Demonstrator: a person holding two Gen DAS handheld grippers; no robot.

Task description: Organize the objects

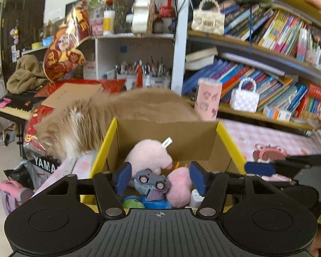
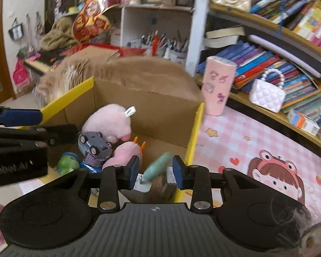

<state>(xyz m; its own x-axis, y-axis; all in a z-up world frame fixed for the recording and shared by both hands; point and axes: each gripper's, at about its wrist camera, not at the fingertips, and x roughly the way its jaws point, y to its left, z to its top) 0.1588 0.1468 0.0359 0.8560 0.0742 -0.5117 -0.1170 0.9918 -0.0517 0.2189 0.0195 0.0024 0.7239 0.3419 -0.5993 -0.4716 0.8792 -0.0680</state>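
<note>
Both my grippers hang open over the yellow-rimmed cardboard box (image 1: 231, 141): left gripper (image 1: 160, 177) above the grey toy car (image 1: 152, 182), right gripper (image 2: 156, 172) around a blurred mint-green tube (image 2: 158, 167), pads apart from it.

cat (image 1: 117, 111) head hidden behind box (image 1: 167, 137), mint object (image 2: 157, 167) blurred

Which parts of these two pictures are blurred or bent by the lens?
Left wrist view: the cat behind the cardboard box is smeared and the bookshelf curves strongly. Right wrist view: the mint-green object is motion-blurred, while the toy car stays fairly sharp.
</note>
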